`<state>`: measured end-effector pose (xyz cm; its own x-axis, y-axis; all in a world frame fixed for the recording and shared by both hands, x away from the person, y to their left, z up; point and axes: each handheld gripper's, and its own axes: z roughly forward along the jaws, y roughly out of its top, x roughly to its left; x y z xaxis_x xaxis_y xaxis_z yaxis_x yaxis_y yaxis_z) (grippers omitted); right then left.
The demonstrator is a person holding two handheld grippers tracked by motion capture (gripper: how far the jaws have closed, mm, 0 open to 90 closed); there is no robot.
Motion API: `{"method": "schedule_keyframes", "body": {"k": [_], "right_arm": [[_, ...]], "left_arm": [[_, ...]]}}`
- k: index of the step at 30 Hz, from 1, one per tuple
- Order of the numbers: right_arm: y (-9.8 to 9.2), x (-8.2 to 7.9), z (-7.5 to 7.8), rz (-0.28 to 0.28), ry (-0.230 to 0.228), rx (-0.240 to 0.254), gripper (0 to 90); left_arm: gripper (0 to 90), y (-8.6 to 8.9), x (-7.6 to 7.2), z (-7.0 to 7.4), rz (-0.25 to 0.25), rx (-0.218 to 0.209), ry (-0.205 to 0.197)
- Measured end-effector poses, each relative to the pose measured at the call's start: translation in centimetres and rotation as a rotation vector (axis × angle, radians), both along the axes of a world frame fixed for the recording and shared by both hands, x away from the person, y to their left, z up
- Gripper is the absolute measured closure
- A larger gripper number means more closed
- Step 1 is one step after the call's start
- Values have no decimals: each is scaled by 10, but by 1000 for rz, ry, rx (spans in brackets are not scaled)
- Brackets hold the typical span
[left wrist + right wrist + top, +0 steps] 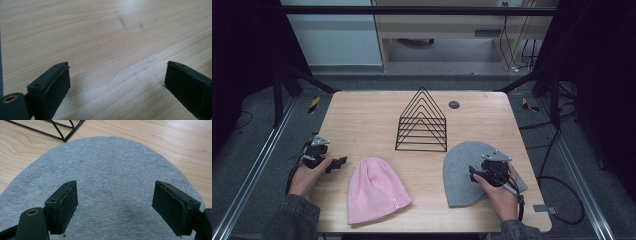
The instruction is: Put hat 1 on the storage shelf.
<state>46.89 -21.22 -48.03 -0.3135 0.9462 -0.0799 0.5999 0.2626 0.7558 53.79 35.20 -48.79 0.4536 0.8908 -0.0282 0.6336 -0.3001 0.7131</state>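
The table [362,115], a light wooden top with rounded corners, carried every item and stood on a grey floor between two rails. A small dark round disc [454,104] sat in the top near the far edge.

The black wire rack [422,122], triangular in outline, stood upright at the centre of the table, toward the far side. In the right gripper view, a corner of its base lay just beyond the rounded edge of the grey hat [105,170].

The grey hat [459,175] lay flat on the near right part of the table, its rounded crown pointing toward the rack. The pink hat [374,190] lay flat on the near left-centre part, well apart from the grey one, with a small pale tag at its near right edge.

The right tongs [476,172], held in the person's right hand [499,192], hovered over the grey hat; the jaws were spread wide with only fabric between them [113,205].

The left tongs [339,162], held in the left hand [307,175], were near the left edge, beside the pink hat but apart from it; the jaws were spread wide over bare wood [116,85].
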Motion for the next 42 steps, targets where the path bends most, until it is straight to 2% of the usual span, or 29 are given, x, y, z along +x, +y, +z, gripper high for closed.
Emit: {"method": "schedule_keyframes", "body": {"k": [1,2,3,5,9,10,11,16,20,21,27,31,32,37,38,40,42], "right_arm": [[0,0,0,2,-1,-4,201],[0,-1,0,2,1,0,201],[0,-1,0,1,-1,-4,200],[0,-2,1,0,-4,-1,200],[0,-1,1,-4,-7,2,199],[0,-1,2,-4,-8,2,199],[0,-1,2,-4,-8,2,199],[1,-1,2,3,-12,-10,198],[2,-1,2,4,-11,-8,198],[2,0,2,5,-12,-13,198],[2,0,1,-3,-8,-19,195],[2,0,1,-4,-5,-19,203],[2,0,1,-4,-4,-16,204],[2,1,0,3,-2,-24,205],[3,1,0,4,1,-23,205],[3,0,0,4,1,-23,205],[3,0,0,5,2,-24,205]], "left_arm": [[66,0,0,0,0,0,0],[72,-2,-1,4,0,-18,-3],[81,-7,-6,13,-19,-41,-7],[92,-13,-11,18,-43,-49,-1],[106,-25,-17,22,-77,-41,13],[108,-34,-19,25,-99,-29,19],[109,-34,-19,25,-99,-29,19],[123,-59,-25,35,-143,-14,15],[130,-66,-26,33,-156,22,23],[144,-68,-25,30,-161,35,39],[214,-67,-26,26,-157,44,66],[223,-68,-25,21,-149,59,85],[220,-68,-24,20,-152,59,96],[212,-73,-23,14,-156,55,105],[223,-75,-22,12,-165,59,121],[264,-77,-23,11,-177,52,128],[348,-79,-24,13,-201,37,134]]}}
